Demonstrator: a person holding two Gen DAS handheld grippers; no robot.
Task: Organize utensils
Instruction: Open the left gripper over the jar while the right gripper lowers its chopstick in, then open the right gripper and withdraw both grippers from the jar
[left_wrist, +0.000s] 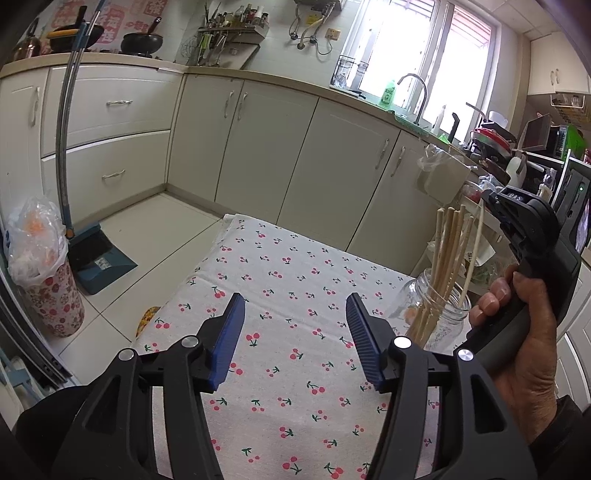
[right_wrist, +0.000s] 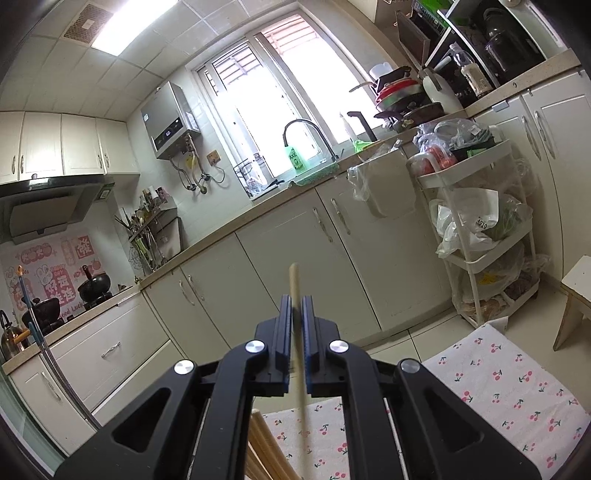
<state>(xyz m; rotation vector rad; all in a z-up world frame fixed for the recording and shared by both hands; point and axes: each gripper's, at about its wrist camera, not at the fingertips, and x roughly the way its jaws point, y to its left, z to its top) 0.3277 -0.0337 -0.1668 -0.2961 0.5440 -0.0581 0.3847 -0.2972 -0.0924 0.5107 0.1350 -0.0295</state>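
Nearest the lens, left gripper (left_wrist: 295, 321): matte black plastic linkage with round silver pivot pins, two ribbed blue rubber pads spread wide, nothing between them, hovering over the cherry-print tablecloth (left_wrist: 288, 266), a thin white woven fabric, lightly creased. Further right, clear glass jar (left_wrist: 441, 314), cylindrical with a threaded rim, standing on the cloth and holding a fan of pale, slender wooden chopsticks (left_wrist: 445, 258) leaning apart. At far right, right hand (left_wrist: 524, 332) wrapped round a dark handle. In the right wrist view, right gripper (right_wrist: 296, 317) clamped tight on a single chopstick (right_wrist: 294, 280), a smooth, pale, straight stick pinched between the blue pads, top end jutting past the fingertips, lower length running down over the cloth.
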